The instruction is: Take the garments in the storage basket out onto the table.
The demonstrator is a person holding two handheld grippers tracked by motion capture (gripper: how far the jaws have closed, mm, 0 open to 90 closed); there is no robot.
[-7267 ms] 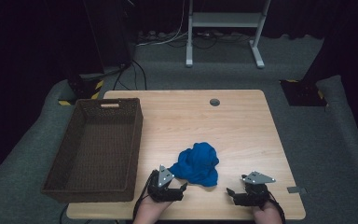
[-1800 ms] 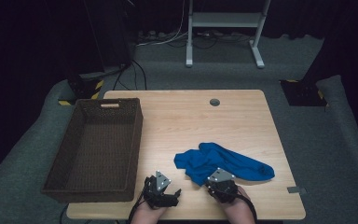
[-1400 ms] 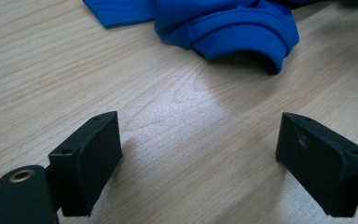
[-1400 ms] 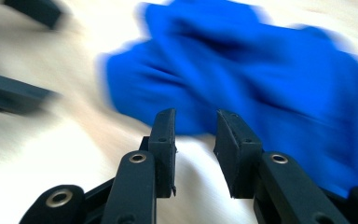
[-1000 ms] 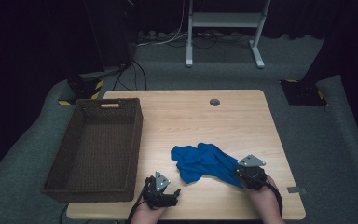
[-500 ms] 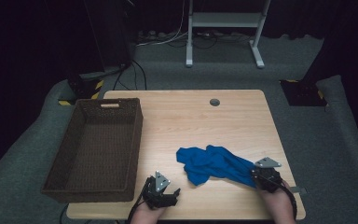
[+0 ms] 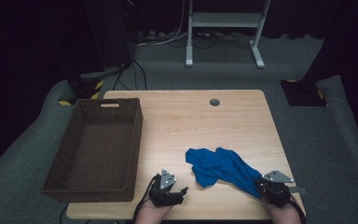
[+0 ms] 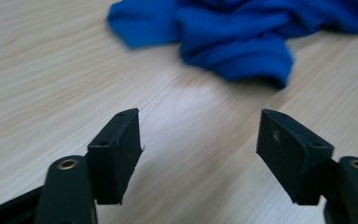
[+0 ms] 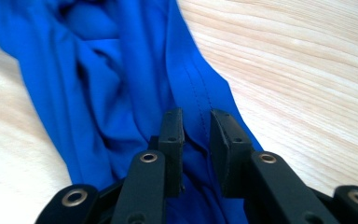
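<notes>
Left tool hovers at seven o'clock on the surface, jaws spread with nothing between them, though they have just been narrowing. Blue cloth lies stretched from centre toward five o'clock. Right tool at five o'clock is clenched on the cloth's hem.

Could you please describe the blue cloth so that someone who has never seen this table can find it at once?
On the light wooden table, right of the dark brown woven basket, lies a crumpled bright blue fabric cloth near the front edge. It is the only soft, coloured thing there, and its right end is pinched in the right tongs.
</notes>
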